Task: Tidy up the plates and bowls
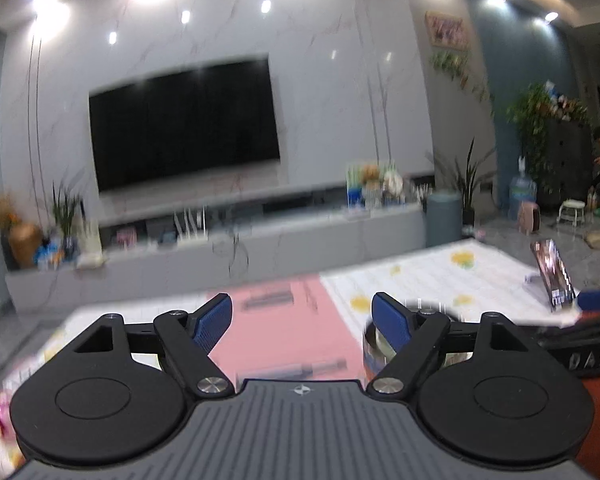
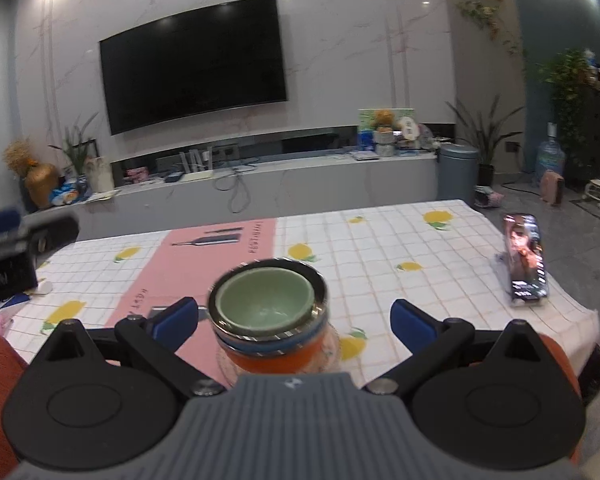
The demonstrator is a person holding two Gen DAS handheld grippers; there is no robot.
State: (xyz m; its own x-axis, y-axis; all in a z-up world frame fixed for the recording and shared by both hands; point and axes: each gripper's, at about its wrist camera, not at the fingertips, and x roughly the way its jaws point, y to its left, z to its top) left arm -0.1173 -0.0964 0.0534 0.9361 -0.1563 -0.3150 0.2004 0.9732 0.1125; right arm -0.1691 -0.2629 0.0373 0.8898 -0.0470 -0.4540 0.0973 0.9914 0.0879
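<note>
The right gripper point(image 2: 294, 322) stands wide open, its blue pads point(image 2: 414, 322) spread well apart on either side of a stack of bowls point(image 2: 270, 320) and holding nothing. Whether either pad touches the stack cannot be told. The stack sits on the table between the fingers: a pale green bowl point(image 2: 264, 300) nests at the top inside a metal-rimmed bowl point(image 2: 320, 286), with a blue band and an orange bowl point(image 2: 276, 360) beneath, all resting on what looks like a clear glass plate point(image 2: 336, 350).

The left gripper point(image 1: 302, 324) is likewise open and empty, its blue fingertips point(image 1: 212, 322) spread over the pink mat point(image 1: 276, 332). Just behind its right-hand finger the blurred metal side of the stack point(image 1: 374, 354) shows, partly hidden by that finger.

The table wears a white checked cloth with lemon prints point(image 2: 380, 248), the pink mat lying along its middle. A phone point(image 2: 524, 260) with a lit screen stands propped near the table's far right edge, well apart from the bowls. Beyond the table runs a low grey media console point(image 2: 260, 184) under a large dark television point(image 2: 196, 60), with a grey bin point(image 2: 458, 172) and a potted plant point(image 2: 486, 136) to its right. The left wrist view is blurred.
</note>
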